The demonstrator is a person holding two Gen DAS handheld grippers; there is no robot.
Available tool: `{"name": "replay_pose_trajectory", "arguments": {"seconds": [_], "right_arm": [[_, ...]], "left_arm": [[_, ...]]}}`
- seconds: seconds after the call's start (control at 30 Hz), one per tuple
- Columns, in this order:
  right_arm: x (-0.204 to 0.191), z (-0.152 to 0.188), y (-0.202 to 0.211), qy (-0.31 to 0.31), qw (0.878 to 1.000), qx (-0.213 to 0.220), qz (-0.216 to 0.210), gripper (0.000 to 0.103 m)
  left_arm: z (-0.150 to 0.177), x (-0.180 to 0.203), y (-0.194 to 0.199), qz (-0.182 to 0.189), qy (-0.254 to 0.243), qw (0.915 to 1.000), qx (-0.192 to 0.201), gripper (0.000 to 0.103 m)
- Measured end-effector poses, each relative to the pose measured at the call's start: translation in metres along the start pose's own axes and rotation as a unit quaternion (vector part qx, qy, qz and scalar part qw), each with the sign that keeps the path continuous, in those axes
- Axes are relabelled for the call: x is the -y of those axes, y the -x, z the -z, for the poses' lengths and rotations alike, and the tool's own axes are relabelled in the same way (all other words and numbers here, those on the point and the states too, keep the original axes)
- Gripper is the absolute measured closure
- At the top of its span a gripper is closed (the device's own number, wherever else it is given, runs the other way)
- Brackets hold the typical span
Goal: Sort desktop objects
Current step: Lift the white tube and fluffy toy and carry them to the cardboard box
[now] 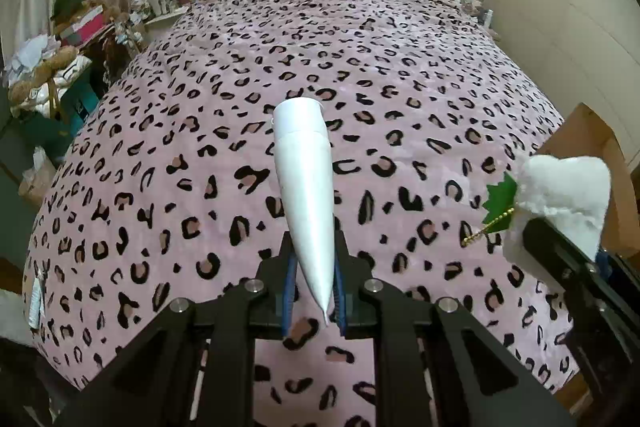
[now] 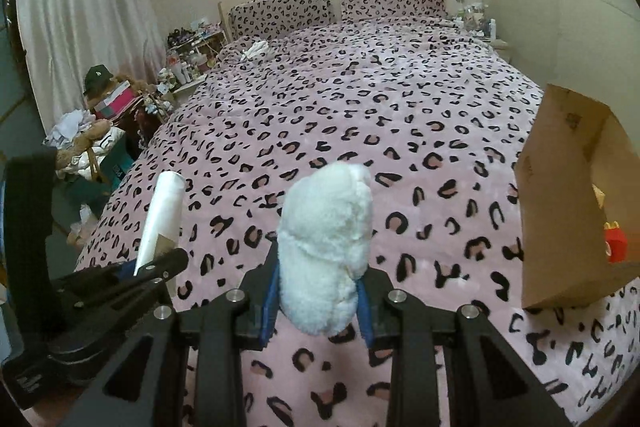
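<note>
Centre-low in the left wrist view, left claw point(image 1: 313, 297) is clamped on a white tapered plastic tube point(image 1: 306, 195), cap end pointing away, held above the pink leopard-print bed cover point(image 1: 360, 75). Right claw point(image 2: 318, 301) is squeezed on a white fluffy plush item point(image 2: 326, 247) with a green leaf tag point(image 1: 500, 199). Brown cardboard box point(image 2: 560, 203) sits open at right of frame. Best move, probably: carry both over the box, release low, one at a time. No writing legible.

A pink leopard-print bedspread point(image 1: 360, 75) fills the view — two matching pillows point(image 2: 340, 7) against the wall, curtain point(image 2: 80, 19) at left.
</note>
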State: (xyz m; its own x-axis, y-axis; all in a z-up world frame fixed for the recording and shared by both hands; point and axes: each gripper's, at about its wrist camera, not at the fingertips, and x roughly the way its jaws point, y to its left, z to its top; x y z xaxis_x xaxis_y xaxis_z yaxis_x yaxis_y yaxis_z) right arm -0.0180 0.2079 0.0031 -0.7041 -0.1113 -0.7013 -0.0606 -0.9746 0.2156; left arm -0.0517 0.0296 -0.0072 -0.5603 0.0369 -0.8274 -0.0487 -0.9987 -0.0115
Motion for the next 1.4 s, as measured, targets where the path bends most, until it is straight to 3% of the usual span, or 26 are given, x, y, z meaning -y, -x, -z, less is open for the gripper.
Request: {"name": "replay_pose_trajectory", "arguments": {"seconds": [0.73,1.4], "right_arm": [[0.061,0.019,0.052,-0.034,0.997,0.016,0.066,0.071],[0.101,0.025,0.077,-0.066,0.992,0.024,0.101,0.071]], "left_arm": [[0.016,0.084,0.033,0.048,-0.063,0.9968,0.01,0.087],[0.017,0.128,0.035,0.077,-0.099,0.9921,0.008,0.087]]}}
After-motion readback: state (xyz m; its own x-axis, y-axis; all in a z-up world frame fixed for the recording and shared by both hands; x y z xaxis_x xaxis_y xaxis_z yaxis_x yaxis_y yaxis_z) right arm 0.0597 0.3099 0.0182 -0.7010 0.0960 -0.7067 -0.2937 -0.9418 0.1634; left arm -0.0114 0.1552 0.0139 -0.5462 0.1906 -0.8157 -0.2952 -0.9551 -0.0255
